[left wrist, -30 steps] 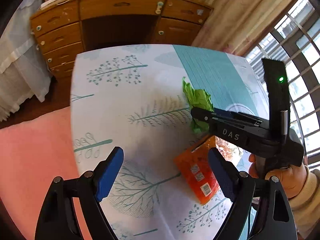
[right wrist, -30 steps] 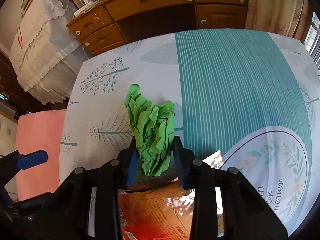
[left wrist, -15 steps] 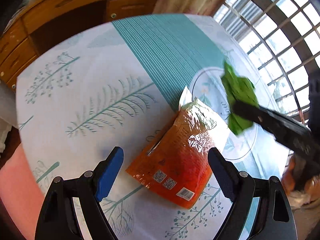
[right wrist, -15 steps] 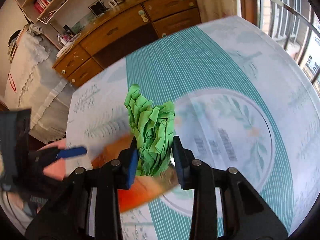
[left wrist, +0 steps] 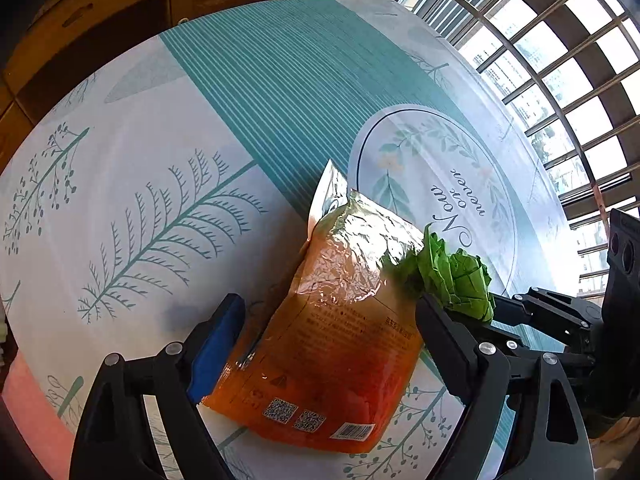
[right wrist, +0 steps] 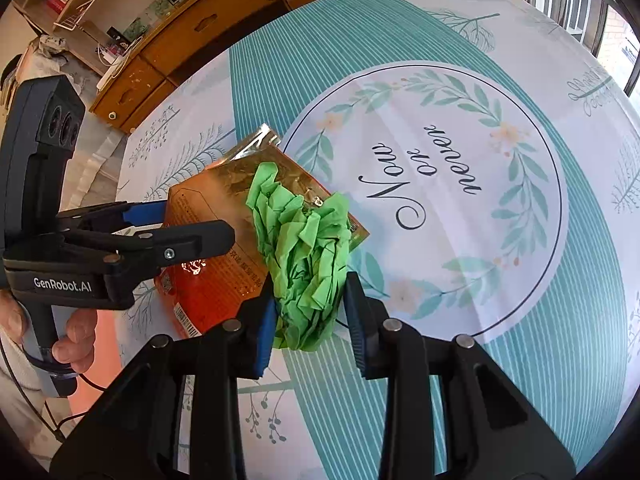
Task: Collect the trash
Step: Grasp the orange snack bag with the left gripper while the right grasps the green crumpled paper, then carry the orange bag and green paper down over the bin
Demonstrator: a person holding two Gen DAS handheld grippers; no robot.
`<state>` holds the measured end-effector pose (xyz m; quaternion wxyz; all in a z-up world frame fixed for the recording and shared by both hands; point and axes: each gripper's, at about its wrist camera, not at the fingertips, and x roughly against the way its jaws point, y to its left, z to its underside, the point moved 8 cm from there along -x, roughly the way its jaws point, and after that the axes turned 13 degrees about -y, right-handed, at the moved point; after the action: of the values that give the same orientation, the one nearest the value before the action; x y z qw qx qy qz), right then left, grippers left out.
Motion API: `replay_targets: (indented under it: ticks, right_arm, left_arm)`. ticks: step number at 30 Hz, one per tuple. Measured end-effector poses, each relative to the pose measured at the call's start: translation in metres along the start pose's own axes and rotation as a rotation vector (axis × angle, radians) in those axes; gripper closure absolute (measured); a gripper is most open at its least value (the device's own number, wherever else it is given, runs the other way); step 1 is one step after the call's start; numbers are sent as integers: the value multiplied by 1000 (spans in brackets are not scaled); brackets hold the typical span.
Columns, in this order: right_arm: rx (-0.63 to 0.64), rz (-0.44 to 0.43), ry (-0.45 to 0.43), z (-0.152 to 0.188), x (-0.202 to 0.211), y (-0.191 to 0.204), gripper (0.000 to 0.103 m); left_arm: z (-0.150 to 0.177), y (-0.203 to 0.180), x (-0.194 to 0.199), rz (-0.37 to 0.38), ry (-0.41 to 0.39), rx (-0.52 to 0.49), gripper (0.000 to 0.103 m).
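An orange foil snack bag (left wrist: 340, 344) lies flat on the patterned tablecloth (left wrist: 160, 152). My left gripper (left wrist: 328, 320) is open and low over it, one finger on each side of the bag, and I cannot tell whether the pads touch it. My right gripper (right wrist: 310, 312) is shut on a crumpled green paper wad (right wrist: 304, 256) and holds it above the bag's (right wrist: 216, 264) right edge. In the left wrist view the green wad (left wrist: 456, 280) and the right gripper (left wrist: 480, 300) sit just behind my left gripper's right finger. The left gripper (right wrist: 184, 224) shows at the left of the right wrist view.
A wooden desk with drawers (right wrist: 200, 32) stands beyond the table's far edge. A barred window (left wrist: 560, 64) runs along the right side. Pink flooring (left wrist: 28, 400) lies below the table's left edge. A person's hand (right wrist: 68, 340) holds the left gripper's handle.
My left gripper swung right and came down, so the orange bag now lies between its jaws. My right gripper carried the green wad from the table's left part to just above the bag.
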<state>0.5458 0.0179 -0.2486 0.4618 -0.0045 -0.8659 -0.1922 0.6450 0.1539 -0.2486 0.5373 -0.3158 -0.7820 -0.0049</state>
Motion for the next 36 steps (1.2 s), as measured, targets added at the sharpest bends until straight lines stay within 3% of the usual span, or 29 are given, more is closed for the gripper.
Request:
replay_targets:
  ticks: [6,8,10,12,13,15,17,26,31,36]
  right_arm:
    - [-12,-21,-2,-2,-1,-1,75]
    - [-20,-33,-2,-2,1,-4,76]
    - [-27,-36,0,-2,2,-5,76]
    - [-28,-37,1,-2,4,-6,76]
    - [-31,-43,5,-2,4,-8,76]
    - [-42,-56,13,-1,5,-9,76]
    - [-42,-64,22,3,8,-9,76]
    - [23,-138,27,20,56,-9,77]
    - [92,-198,3,27,103,-19,77]
    - [180,-276,-6,45,161,-40,77]
  left_arm:
    - [13,-24,1,70,32,-38,16]
    - [19,-28,3,49,25,-61,24]
    - [22,-28,5,1,14,-79,44]
    - [26,-28,8,-12,11,-70,56]
    - [29,-30,10,15,13,-45,75]
    - [37,-38,14,73,27,17,84]
    - [46,-49,19,48,9,-3,90]
    - [79,-95,55,-57,-59,63,95]
    - [104,-126,88,-123,-112,113,95]
    - [132,-182,121,-221,-185,155,95]
